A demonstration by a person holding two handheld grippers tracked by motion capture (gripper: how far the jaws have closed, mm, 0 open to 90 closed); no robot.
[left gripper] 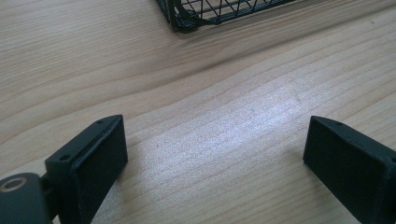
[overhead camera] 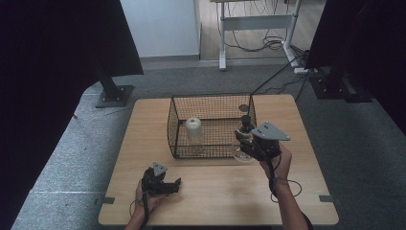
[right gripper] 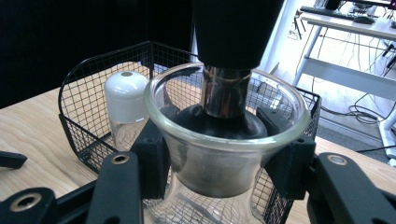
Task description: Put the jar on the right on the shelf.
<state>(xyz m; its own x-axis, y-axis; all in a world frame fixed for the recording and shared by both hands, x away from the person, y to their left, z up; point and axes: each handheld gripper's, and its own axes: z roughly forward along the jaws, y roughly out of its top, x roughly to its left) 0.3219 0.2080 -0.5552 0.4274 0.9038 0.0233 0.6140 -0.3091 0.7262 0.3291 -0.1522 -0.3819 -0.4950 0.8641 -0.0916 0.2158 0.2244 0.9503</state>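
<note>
Clear glass flask with black stopper [right gripper: 224,154] clamped in right hand-held gripper [right gripper: 224,163], held beside black wire-mesh basket [overhead camera: 210,103] on wooden bench [overhead camera: 143,139]. Left hand-held gripper [left gripper: 215,154] spread apart, nothing gripped, rested on bench.

Few things you just can't make out here. In the right gripper view the glass jar [right gripper: 224,154] is cut off at the bottom edge, so its base and whatever it rests on are out of sight, and the dark stopper [right gripper: 233,28] runs off the top edge. The black pads cover the jar's sides where they press on it. The white-capped bottle [right gripper: 123,105] is partly behind the basket [right gripper: 74,126] mesh, and its contents can't be made out. In the left gripper view only a corner of the basket [left gripper: 187,18] pokes in at the top. From the high view the jar [overhead camera: 243,146] is half behind the right gripper [overhead camera: 256,143], too small for detail.
</note>
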